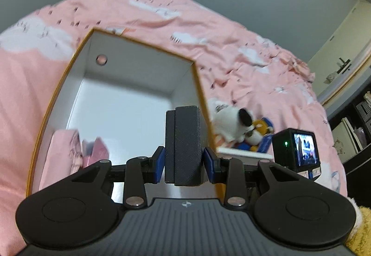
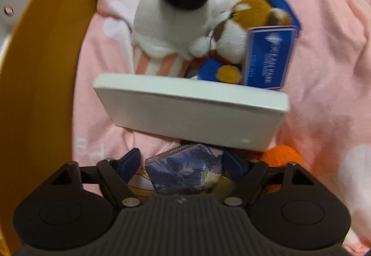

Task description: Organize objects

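Now left claw (image 1: 184,158) pinching dark case (image 1: 183,145) above box rim (image 1: 199,84), right claw (image 2: 183,164) spread.

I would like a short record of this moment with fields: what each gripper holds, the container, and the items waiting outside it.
left gripper: shut on a dark textured case, held above the storage box
right gripper: open around a small illustrated box, not yet closed
storage box: open, white inside, orange outside; pink items in one corner
outside on pink bedding: white plush, brown plush, white flat box, orange ball
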Demonstrator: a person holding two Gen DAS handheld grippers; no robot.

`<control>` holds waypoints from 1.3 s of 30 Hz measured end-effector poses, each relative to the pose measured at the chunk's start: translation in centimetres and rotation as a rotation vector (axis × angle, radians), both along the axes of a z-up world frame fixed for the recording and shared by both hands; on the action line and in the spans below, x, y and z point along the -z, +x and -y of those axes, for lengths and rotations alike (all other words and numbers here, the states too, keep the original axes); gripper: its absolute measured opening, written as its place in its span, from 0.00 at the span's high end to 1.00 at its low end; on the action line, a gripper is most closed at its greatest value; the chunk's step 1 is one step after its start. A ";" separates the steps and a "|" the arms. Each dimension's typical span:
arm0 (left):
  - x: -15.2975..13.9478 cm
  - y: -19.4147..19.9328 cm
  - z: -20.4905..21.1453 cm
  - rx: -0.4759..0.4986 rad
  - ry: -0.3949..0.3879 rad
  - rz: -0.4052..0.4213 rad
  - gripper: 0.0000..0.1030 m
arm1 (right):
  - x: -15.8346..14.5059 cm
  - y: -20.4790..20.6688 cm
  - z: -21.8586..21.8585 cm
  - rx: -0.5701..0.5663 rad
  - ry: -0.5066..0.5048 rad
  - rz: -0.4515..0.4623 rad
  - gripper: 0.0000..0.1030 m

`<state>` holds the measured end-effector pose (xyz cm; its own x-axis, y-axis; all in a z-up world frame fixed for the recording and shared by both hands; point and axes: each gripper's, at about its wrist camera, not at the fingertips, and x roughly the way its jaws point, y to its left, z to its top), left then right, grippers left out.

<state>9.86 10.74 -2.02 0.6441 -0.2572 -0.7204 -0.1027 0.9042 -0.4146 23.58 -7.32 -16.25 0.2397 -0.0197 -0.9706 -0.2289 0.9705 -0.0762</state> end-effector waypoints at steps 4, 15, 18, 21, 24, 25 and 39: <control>1.9 0.1 -0.2 0.001 -0.002 -0.054 0.61 | 1.5 -0.2 -1.4 -0.032 -0.094 0.014 0.12; 3.1 -0.3 -0.1 0.034 -0.001 -0.069 0.61 | -1.7 -1.8 0.9 -0.036 -0.020 0.031 0.50; 3.3 -0.4 -0.1 0.034 0.008 -0.078 0.61 | -3.4 -2.8 1.6 -0.031 0.019 0.063 0.59; 3.5 -0.4 -0.1 0.031 0.018 -0.091 0.61 | -5.2 -4.2 2.4 -0.024 0.076 0.089 0.64; 3.7 -0.4 0.0 0.033 0.026 -0.102 0.61 | -6.8 -5.4 2.7 -0.027 0.143 0.111 0.66; 3.7 -0.4 0.0 0.035 0.028 -0.104 0.61 | -7.3 -6.1 2.6 -0.033 0.174 0.117 0.66; 4.8 -0.1 0.0 0.055 0.037 -0.158 0.61 | -3.3 -4.9 1.4 -0.081 0.349 -0.075 0.74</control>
<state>9.81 10.72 -6.83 0.5078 -0.2607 -0.8211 -0.1137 0.9245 -0.3639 18.73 -8.68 -12.91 0.1553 0.3317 -0.9305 -0.2988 0.9136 0.2759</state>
